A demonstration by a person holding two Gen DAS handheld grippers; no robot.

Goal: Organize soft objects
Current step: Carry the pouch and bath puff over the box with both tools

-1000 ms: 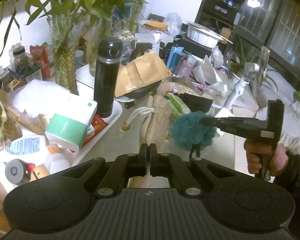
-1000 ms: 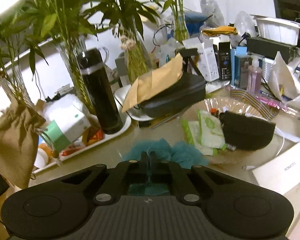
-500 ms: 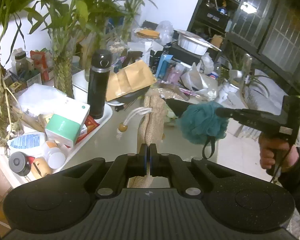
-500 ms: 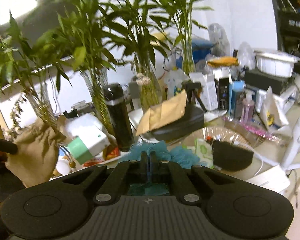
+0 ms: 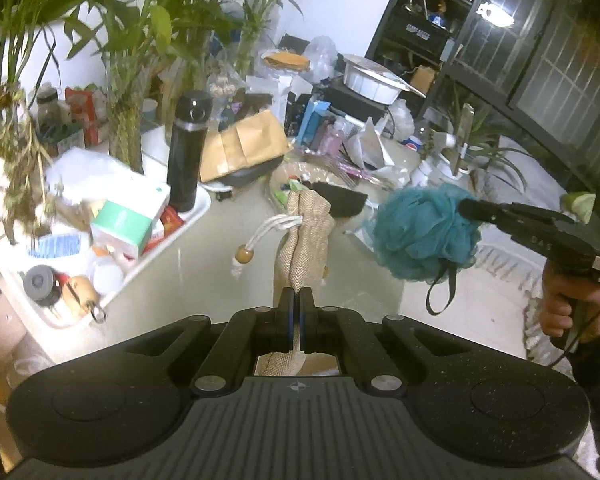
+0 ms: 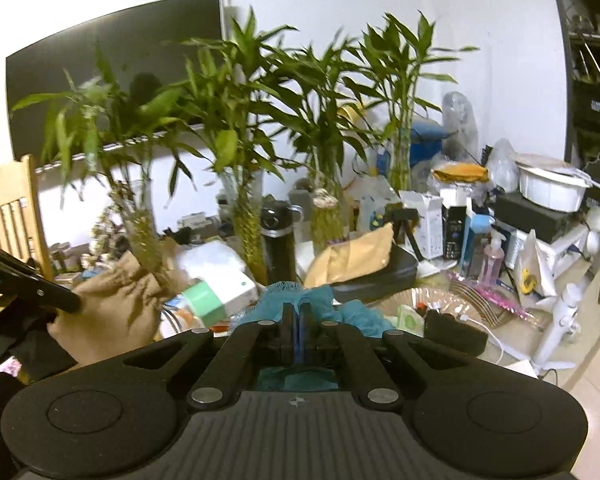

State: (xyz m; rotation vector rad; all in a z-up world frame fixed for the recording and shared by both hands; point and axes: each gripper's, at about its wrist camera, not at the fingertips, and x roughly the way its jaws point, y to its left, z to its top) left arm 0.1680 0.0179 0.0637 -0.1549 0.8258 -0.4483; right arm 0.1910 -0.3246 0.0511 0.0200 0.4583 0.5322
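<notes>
Left wrist view: our left gripper (image 5: 299, 300) is clenched on the burlap pouch (image 5: 304, 236), held above the table (image 5: 204, 264). The pouch looks light and limp; we judge a pinch at the fabric edge suffices.

Right wrist view: our right gripper (image 6: 296, 316) grasps the teal bath pouf (image 6: 320, 306) in the air. It looks airy and compressible; we grip its bunched mesh.

Two held items above a crowded table

In the left wrist view the pouch (image 5: 306, 236) hangs in the left gripper (image 5: 299, 300), with the pouf (image 5: 422, 232) to its right in the right gripper (image 5: 466, 205), both above the table (image 5: 204, 264). Left of the pouch a tray (image 5: 180, 224) carries the flask (image 5: 188, 152) and a box (image 5: 130, 220). Plants (image 5: 128, 80) stand behind the tray; an envelope (image 5: 240, 148) lies right of the flask.
</notes>
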